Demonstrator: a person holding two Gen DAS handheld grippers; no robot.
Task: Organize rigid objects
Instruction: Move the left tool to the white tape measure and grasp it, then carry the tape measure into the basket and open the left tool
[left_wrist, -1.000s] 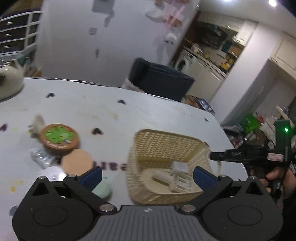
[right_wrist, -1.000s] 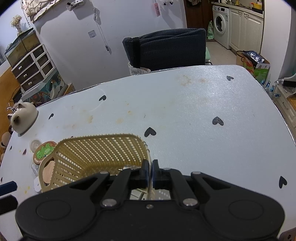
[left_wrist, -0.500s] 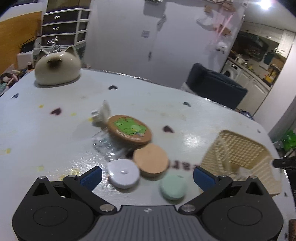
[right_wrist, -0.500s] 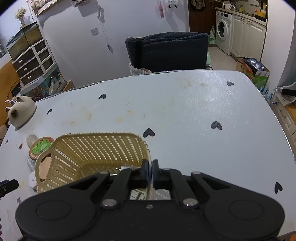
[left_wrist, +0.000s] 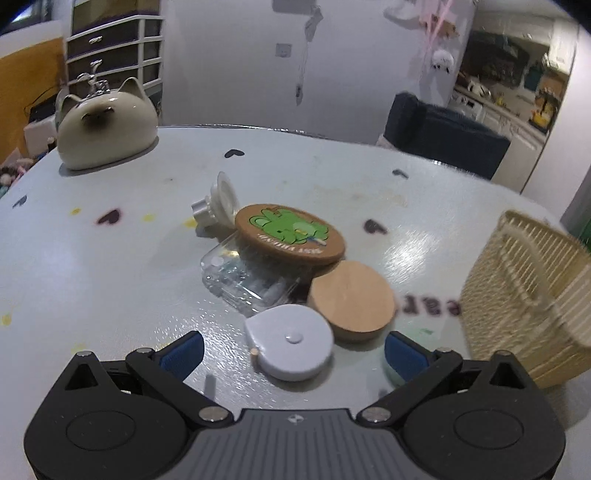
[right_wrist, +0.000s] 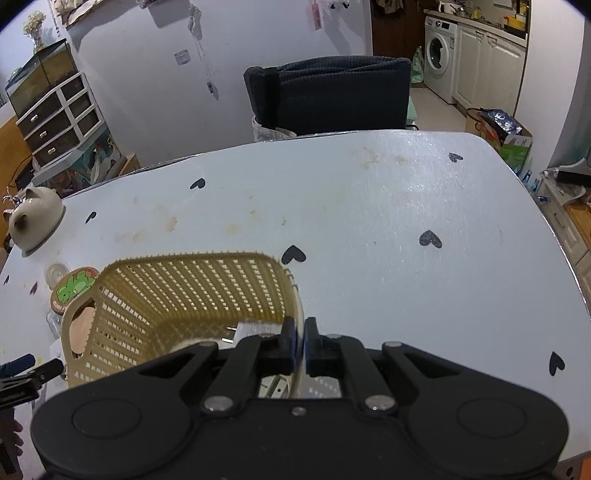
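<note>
Now the right claw (right_wrist: 299, 341) is clamped on the basket (right_wrist: 192, 284) rim to steady it, while the left claw (left_wrist: 293, 350), fingers spread apart, lines up on the white disc (left_wrist: 291, 341).

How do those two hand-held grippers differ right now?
The left hand-held gripper is spread wide and holds nothing, with a white disc on the table between its fingers. The right hand-held gripper is shut on the rim of the yellow basket. Both have blue finger pads.

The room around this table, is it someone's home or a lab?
Most likely a home: a washing machine beside kitchen cabinets, a drawer unit, and a cat-shaped ornament on the heart-patterned table.
</note>
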